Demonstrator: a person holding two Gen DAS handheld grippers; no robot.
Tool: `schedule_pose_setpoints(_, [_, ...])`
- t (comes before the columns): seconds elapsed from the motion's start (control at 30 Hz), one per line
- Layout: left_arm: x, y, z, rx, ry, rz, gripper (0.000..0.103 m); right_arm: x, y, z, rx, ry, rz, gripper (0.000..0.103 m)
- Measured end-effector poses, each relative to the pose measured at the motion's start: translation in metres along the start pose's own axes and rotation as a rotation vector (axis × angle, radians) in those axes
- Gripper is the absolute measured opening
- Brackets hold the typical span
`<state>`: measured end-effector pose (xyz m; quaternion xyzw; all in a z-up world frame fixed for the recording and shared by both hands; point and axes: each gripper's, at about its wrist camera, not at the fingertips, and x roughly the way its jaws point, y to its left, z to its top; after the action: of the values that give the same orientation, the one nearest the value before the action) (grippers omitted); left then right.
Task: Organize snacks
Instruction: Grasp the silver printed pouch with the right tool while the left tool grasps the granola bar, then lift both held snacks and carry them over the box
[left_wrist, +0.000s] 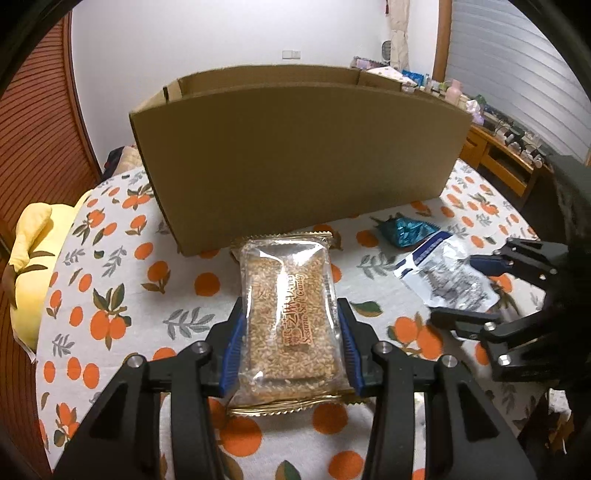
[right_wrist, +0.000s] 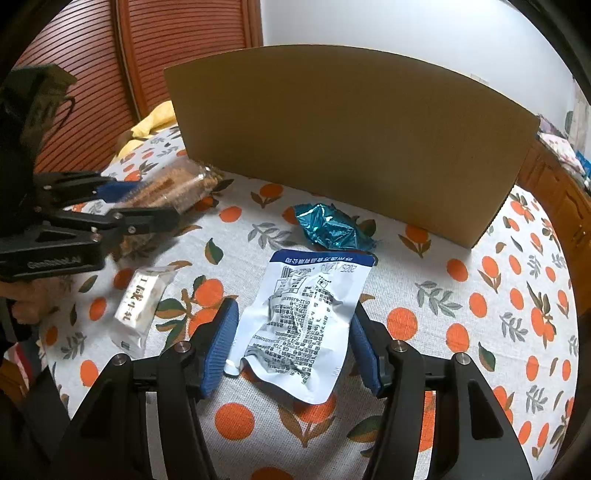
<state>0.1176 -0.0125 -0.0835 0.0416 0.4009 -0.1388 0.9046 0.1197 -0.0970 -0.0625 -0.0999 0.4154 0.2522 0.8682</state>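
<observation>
My left gripper (left_wrist: 290, 325) is shut on a clear sesame candy packet (left_wrist: 290, 310) and holds it in front of the open cardboard box (left_wrist: 295, 155). In the right wrist view the left gripper (right_wrist: 147, 201) and the sesame packet (right_wrist: 181, 184) show at the left. My right gripper (right_wrist: 291, 332) is open around a white and blue printed pouch (right_wrist: 306, 317) lying on the tablecloth, pads on both sides, not pressing it. The right gripper (left_wrist: 454, 291) and the pouch (left_wrist: 439, 273) show in the left wrist view.
A crumpled teal foil packet (right_wrist: 328, 227) lies in front of the box (right_wrist: 351, 136), also seen in the left wrist view (left_wrist: 404, 230). A small white wrapped snack (right_wrist: 142, 301) lies left of the pouch. The orange-print tablecloth (right_wrist: 461, 314) covers the table. A yellow cushion (left_wrist: 33, 251) sits at the left edge.
</observation>
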Motion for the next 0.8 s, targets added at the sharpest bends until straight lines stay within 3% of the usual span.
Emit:
schedule_pose_setpoints(0.3, [-0.022,-0.009,0.012,0.021,-0.056,-0.010,0.045,0.001,0.005,0.001,-0.015,-0.003,-0.021,0.057])
schedule_pose_setpoints(0.53, [-0.034,-0.018,0.017,0.029,-0.091,-0.023,0.045,-0.008,0.004,-0.003,-0.013,-0.032,-0.012,0.051])
schedule_pose_setpoints(0.8, [-0.042,-0.019,0.018,0.020,-0.113,-0.051,0.045,-0.024,-0.003,-0.006,0.025,-0.093,0.024,0.050])
